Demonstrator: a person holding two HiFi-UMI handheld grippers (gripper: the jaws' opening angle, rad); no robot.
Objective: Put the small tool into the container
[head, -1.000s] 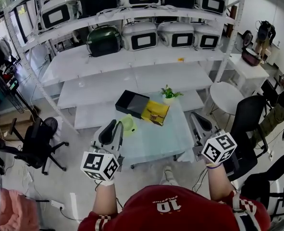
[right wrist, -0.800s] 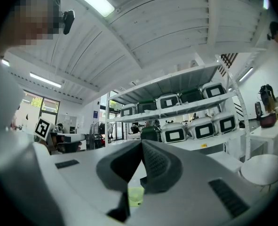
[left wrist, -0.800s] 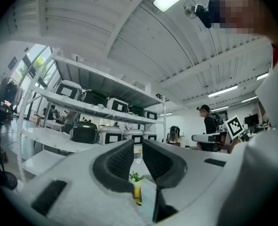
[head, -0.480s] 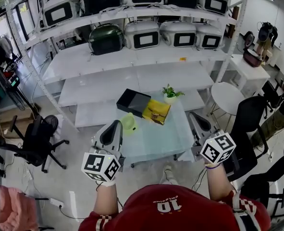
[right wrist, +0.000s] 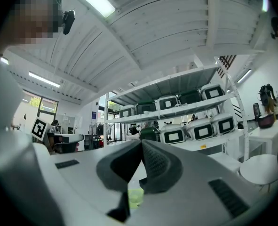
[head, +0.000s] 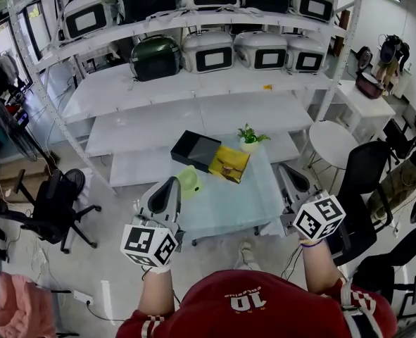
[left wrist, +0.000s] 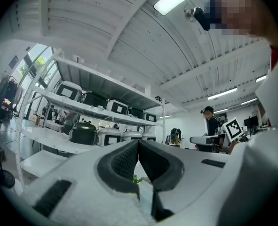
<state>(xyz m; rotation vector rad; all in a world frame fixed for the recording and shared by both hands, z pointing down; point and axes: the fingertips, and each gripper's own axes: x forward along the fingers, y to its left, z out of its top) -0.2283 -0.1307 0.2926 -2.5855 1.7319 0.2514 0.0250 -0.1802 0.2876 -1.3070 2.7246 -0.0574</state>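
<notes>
**Editor:** Where do the task's things sit?

**Photographer:** The pale green container (head: 188,180) stands at the left edge of the glass table (head: 246,203). A black box (head: 193,150) and a yellow pouch (head: 227,165) lie toward the table's far side. The small tool itself is too small to pick out, so I cannot place it on the table.

**Editor:** How would it handle?

**Photographer:** Probably light and stiff, and best pinched across its middle so it does not swing. The container looks like thin plastic, light enough to tip off the table's edge if nudged.

**Editor:** And the grippers?

**Photographer:** Both hang just short of the table's near side. The left gripper (head: 171,183) is clenched on nothing. The right gripper (head: 285,168) also has its pads pressed together and is empty.

**Editor:** What differs from a second ago?

**Photographer:** The left gripper's jaws stood apart then. They have just been closing and now meet with nothing between them. Everything on the table lies as it did.
</notes>
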